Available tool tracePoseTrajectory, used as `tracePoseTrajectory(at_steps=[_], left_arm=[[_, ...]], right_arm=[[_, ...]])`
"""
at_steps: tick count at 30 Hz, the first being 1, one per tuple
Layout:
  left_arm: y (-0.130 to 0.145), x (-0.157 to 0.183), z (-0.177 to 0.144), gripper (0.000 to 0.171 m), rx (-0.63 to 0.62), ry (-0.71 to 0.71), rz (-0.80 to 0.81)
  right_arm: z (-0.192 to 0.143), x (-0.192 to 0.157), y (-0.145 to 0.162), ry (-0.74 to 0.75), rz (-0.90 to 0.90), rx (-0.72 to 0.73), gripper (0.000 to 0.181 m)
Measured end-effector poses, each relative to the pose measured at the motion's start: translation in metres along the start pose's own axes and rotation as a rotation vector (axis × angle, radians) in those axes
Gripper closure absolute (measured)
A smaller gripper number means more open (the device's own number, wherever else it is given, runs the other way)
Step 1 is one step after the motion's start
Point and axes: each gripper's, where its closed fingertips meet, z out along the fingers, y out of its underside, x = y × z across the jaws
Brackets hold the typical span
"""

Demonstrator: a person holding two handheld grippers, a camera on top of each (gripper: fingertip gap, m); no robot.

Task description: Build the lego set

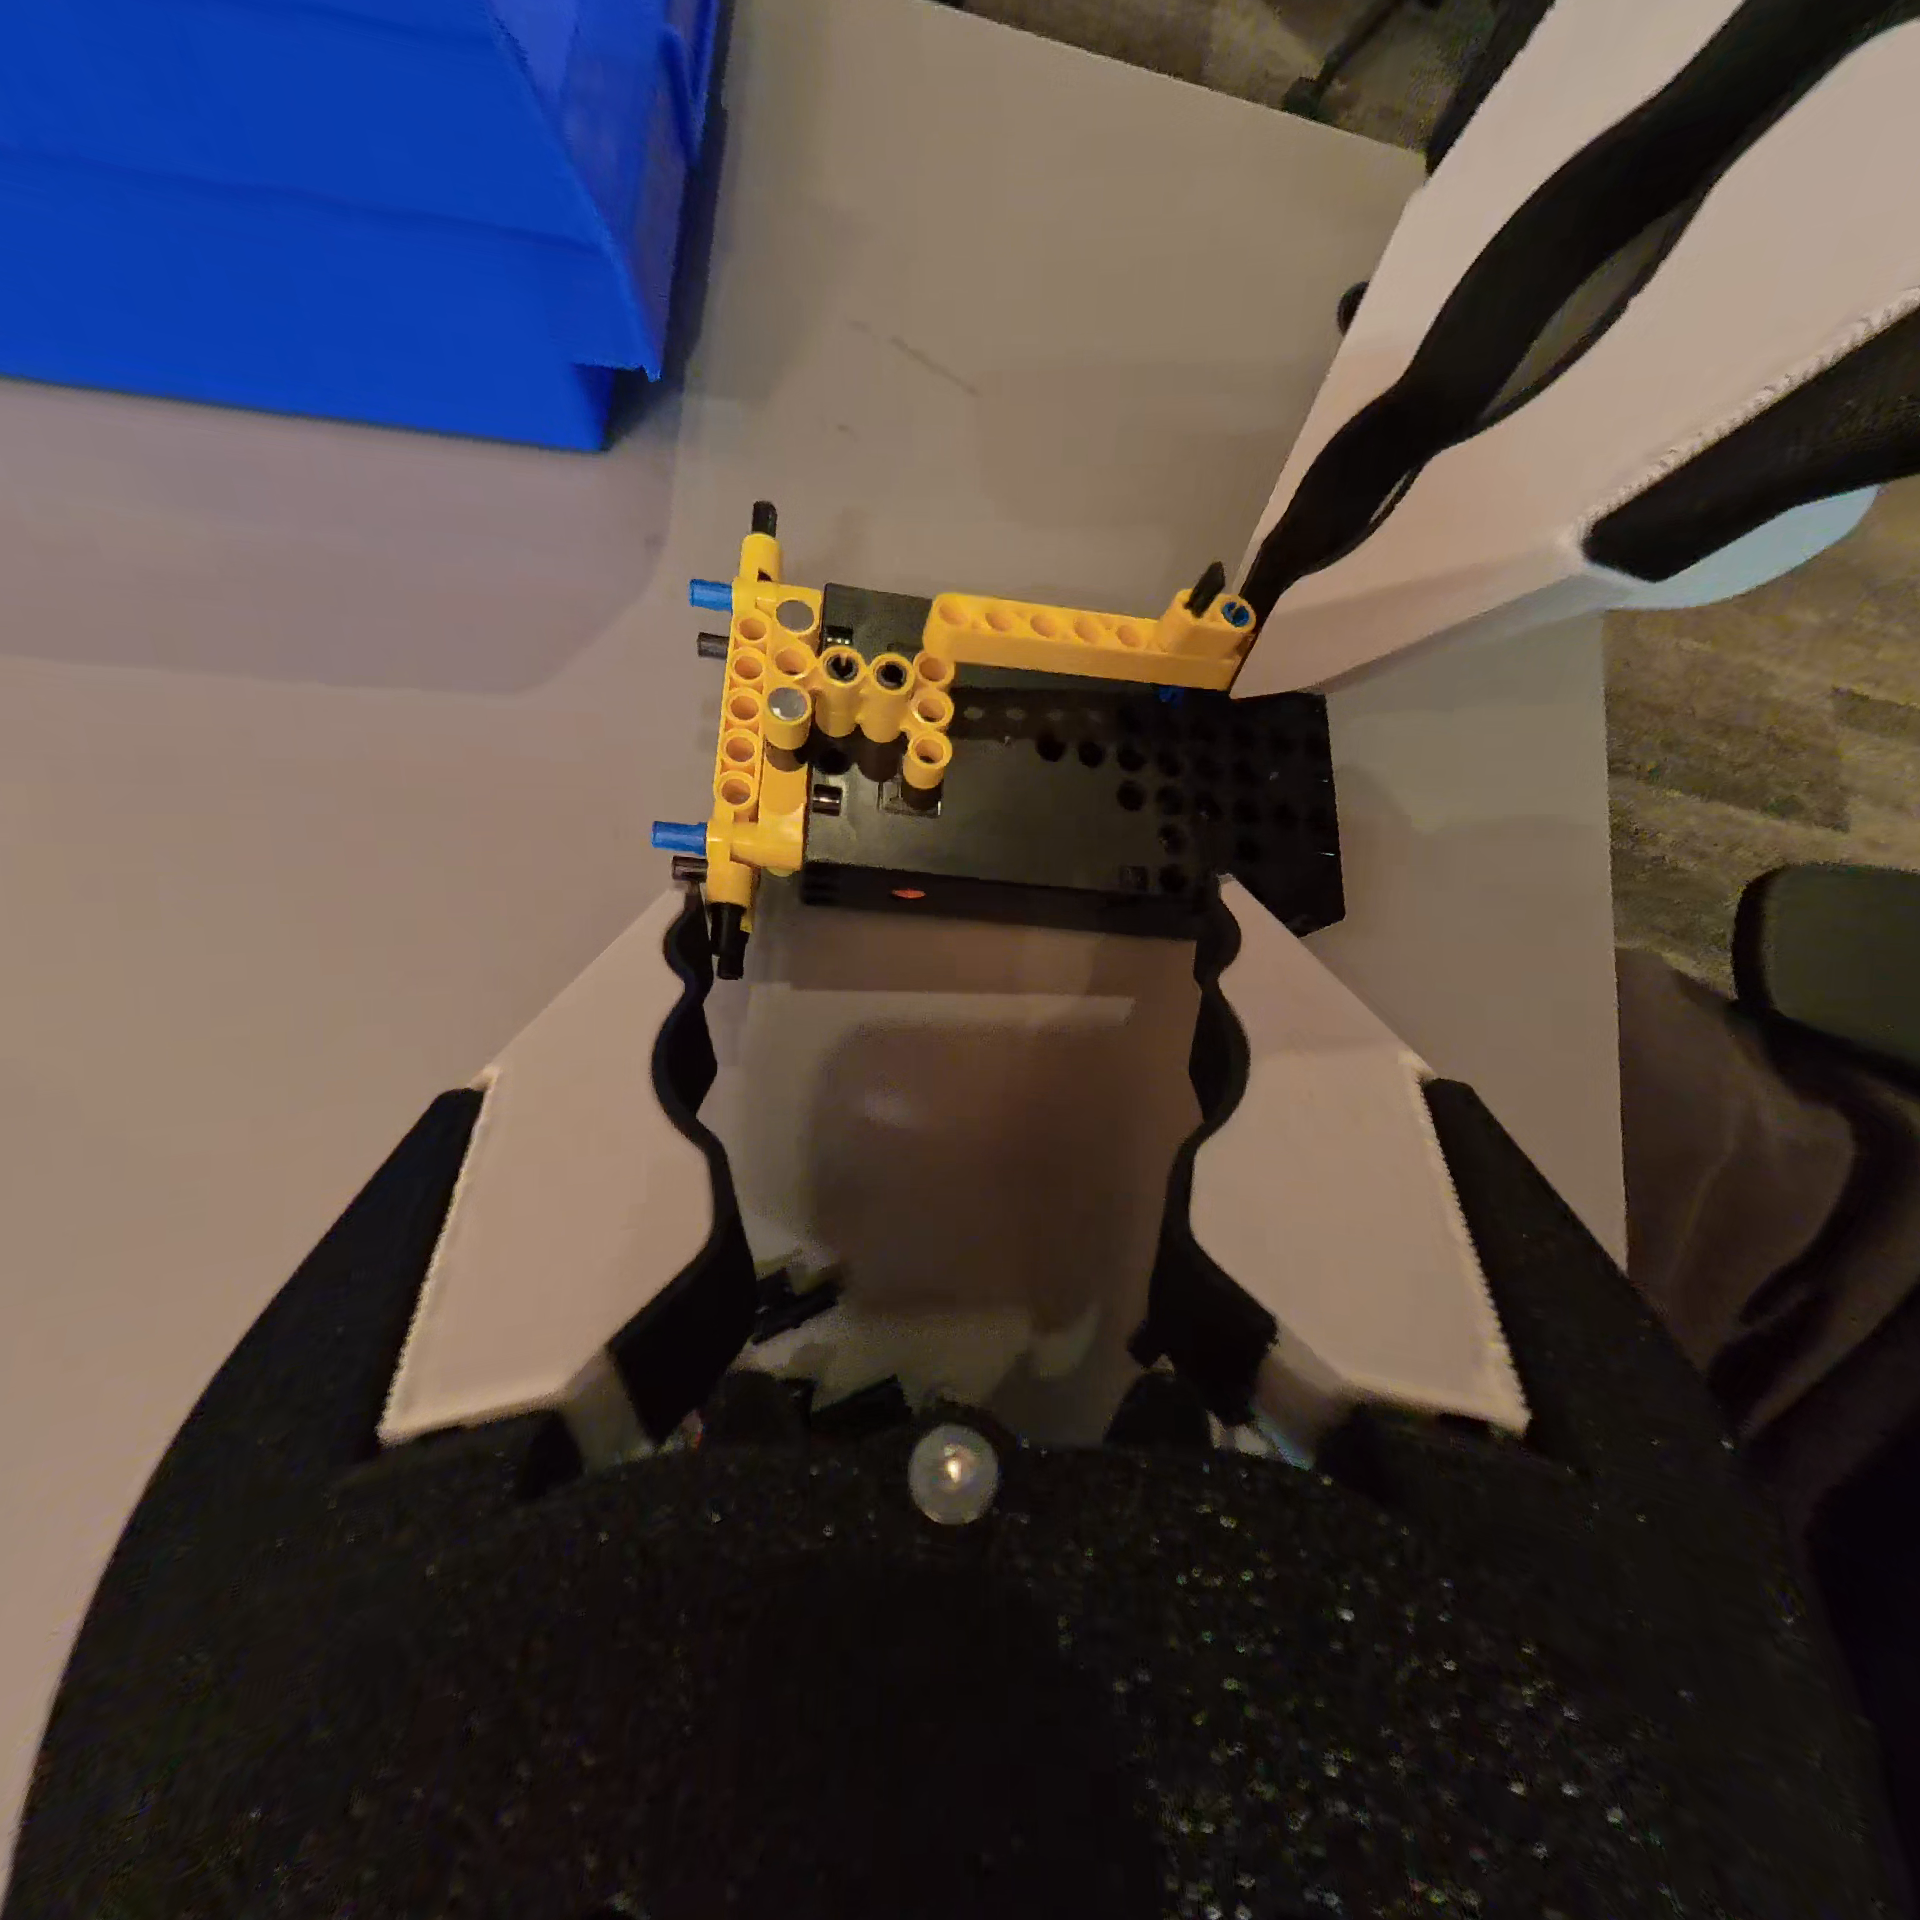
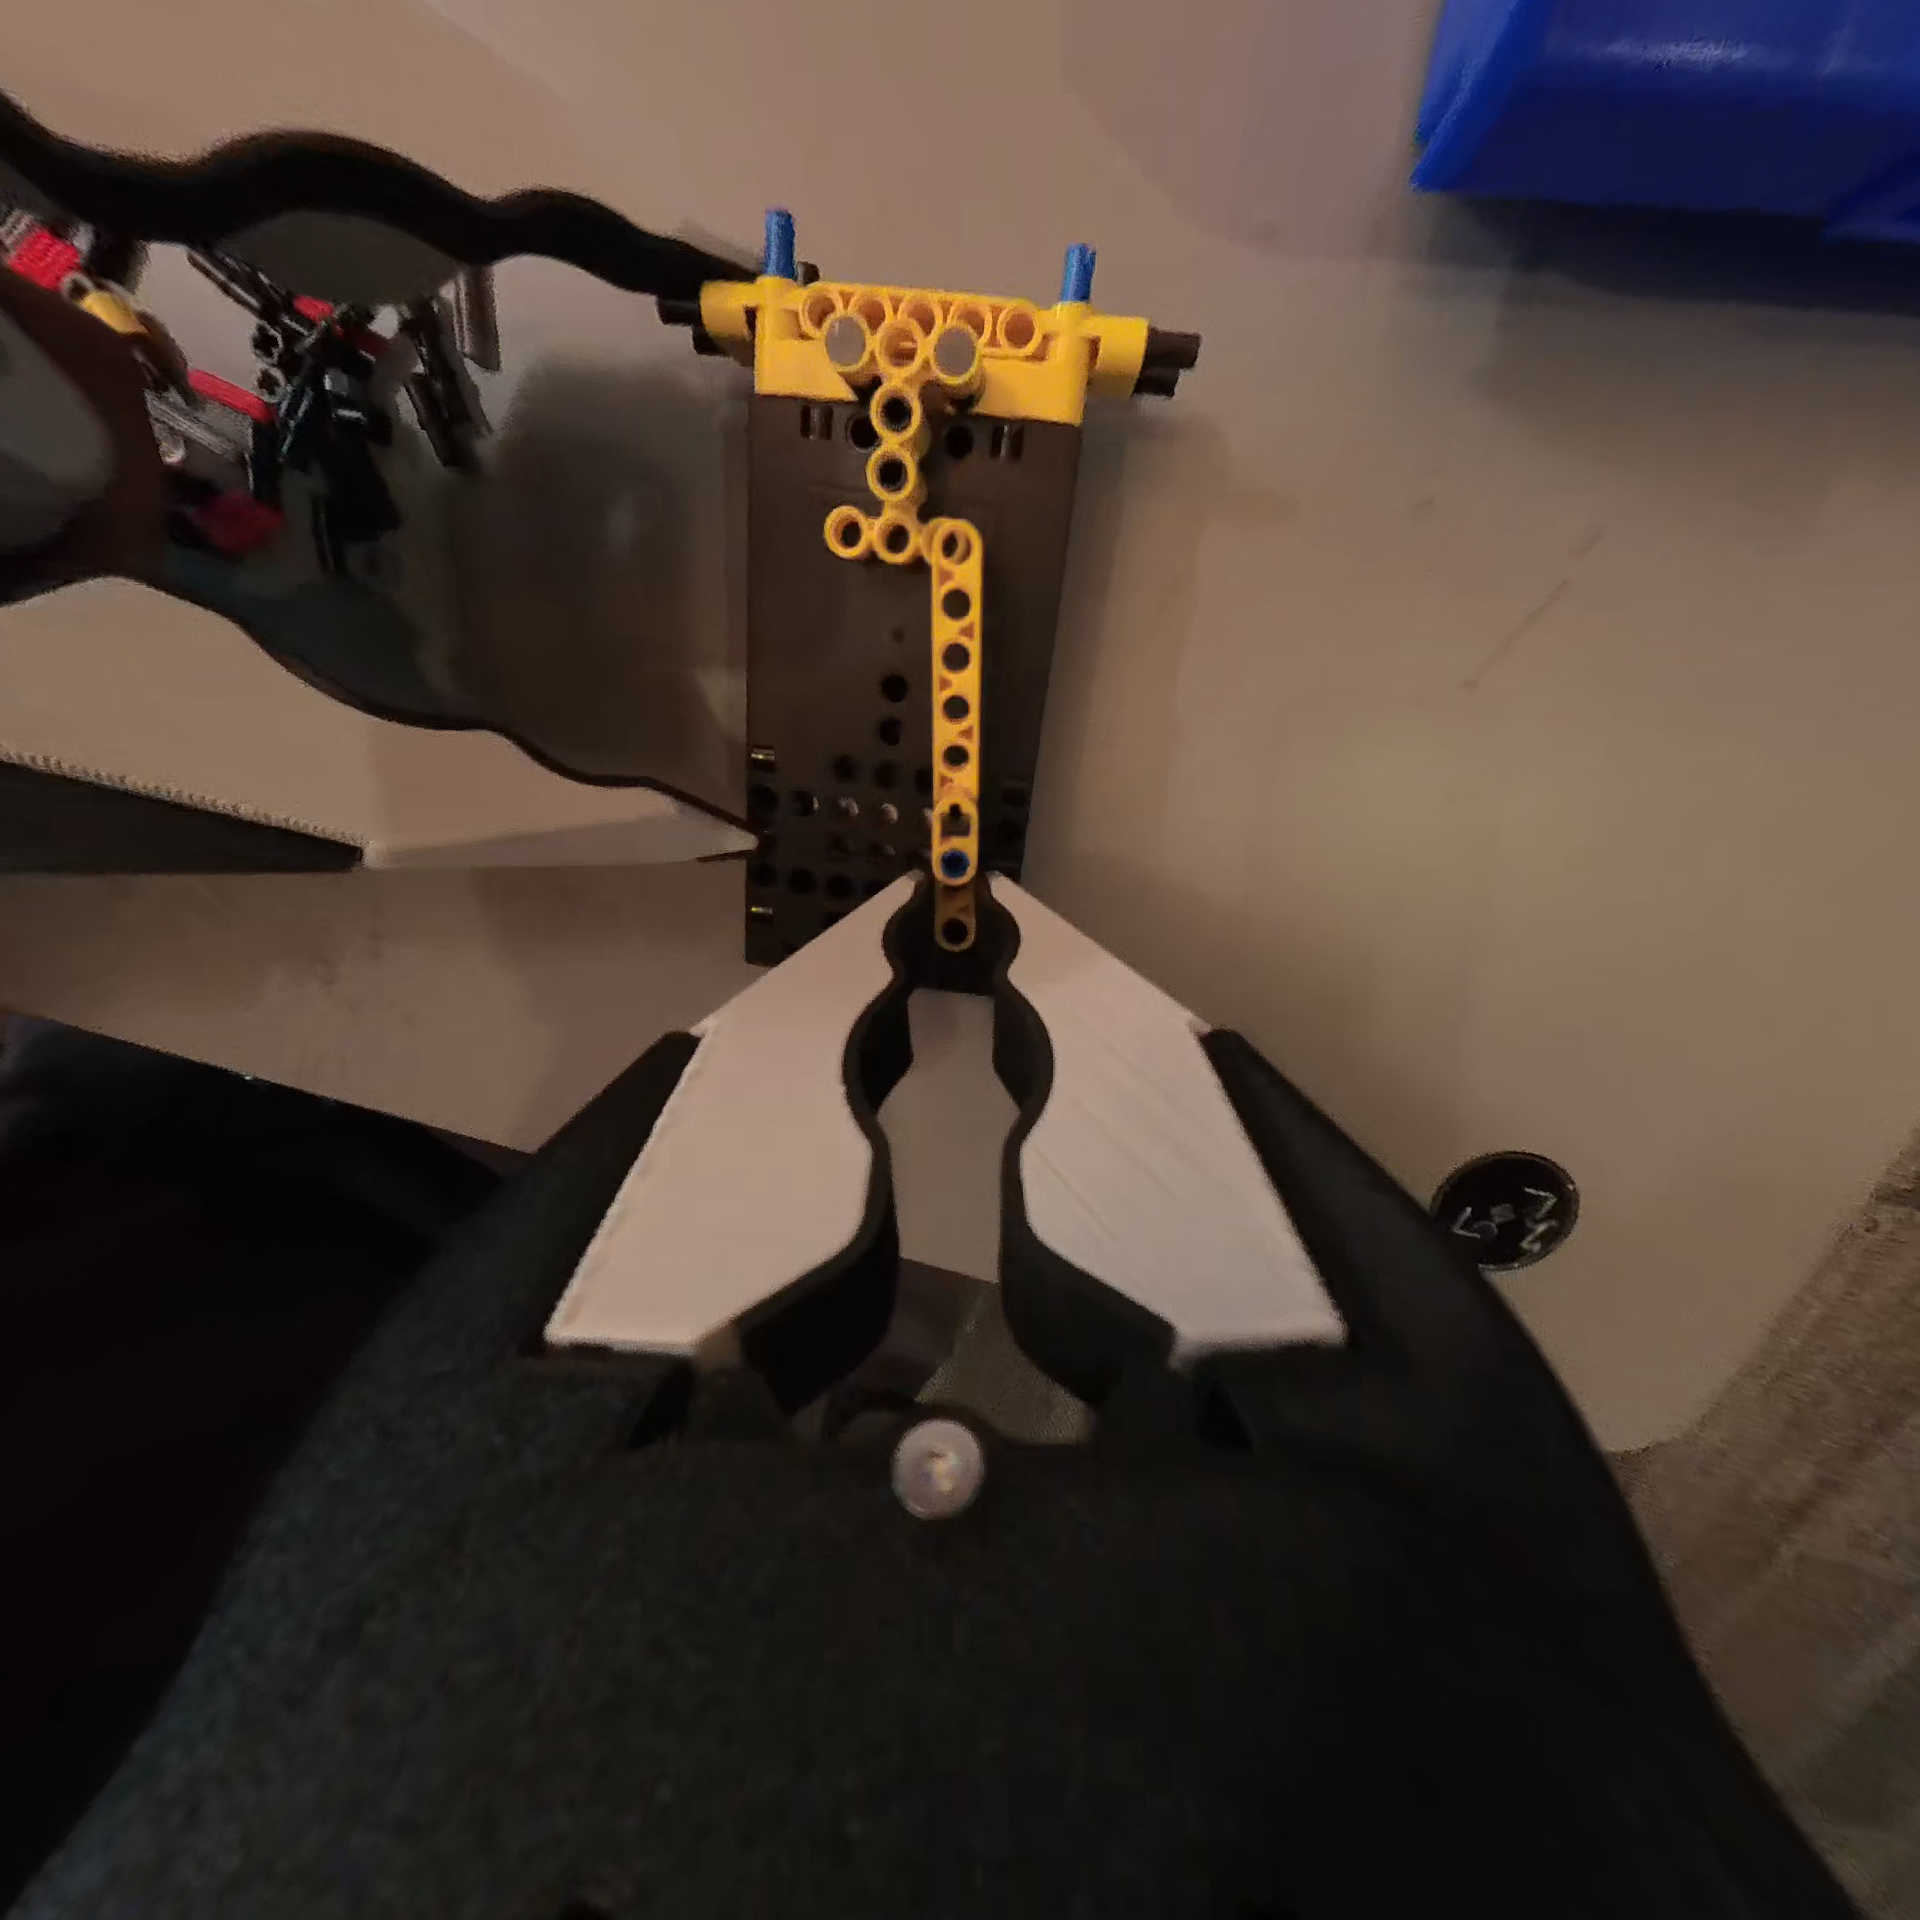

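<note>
A black perforated block [image 1: 1039, 831] lies flat on the white table [image 1: 312, 727]. A yellow frame [image 1: 764, 717] with blue pins is fixed at one end, and a long yellow beam [image 1: 1049, 632] runs along the top. My left gripper [image 1: 956, 920] is open wide, with its fingertips [image 1: 686, 935] against the block's near side, one by the frame's black pin. It also shows in the right wrist view [image 2: 743, 551]. My right gripper [image 2: 954, 883] is shut on the free end of the yellow beam [image 2: 956, 665], over the block [image 2: 810, 623]. It also shows in the left wrist view [image 1: 1242, 613].
A blue plastic bin [image 1: 312, 208] stands at the table's far left and also shows in the right wrist view [image 2: 1662, 94]. The table edge and carpet floor [image 1: 1766, 727] lie close to the right. A black round disc [image 2: 1503, 1210] sits near the edge, and a dark chair arm [image 1: 1829, 956] is beside the table.
</note>
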Motion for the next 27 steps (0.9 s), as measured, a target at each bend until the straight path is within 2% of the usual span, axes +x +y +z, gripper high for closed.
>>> tracePoseTrajectory(at_steps=[5, 13, 27], left_arm=[[0.0007, 0.0027, 0.0025, 0.078, 0.003, -0.001, -0.05], [0.0007, 0.0034, 0.006, 0.077, 0.018, -0.001, -0.112], [0.0004, 0.0023, 0.0073, 0.077, 0.024, 0.006, -0.128]], right_arm=[[-0.0003, 0.004, 0.0011, 0.01, 0.051, -0.025, 0.174], [-0.0003, 0.0086, 0.0004, 0.141, -0.023, -0.068, 0.174], [0.0019, 0.0099, -0.001, 0.09, -0.047, -0.098, 0.174]])
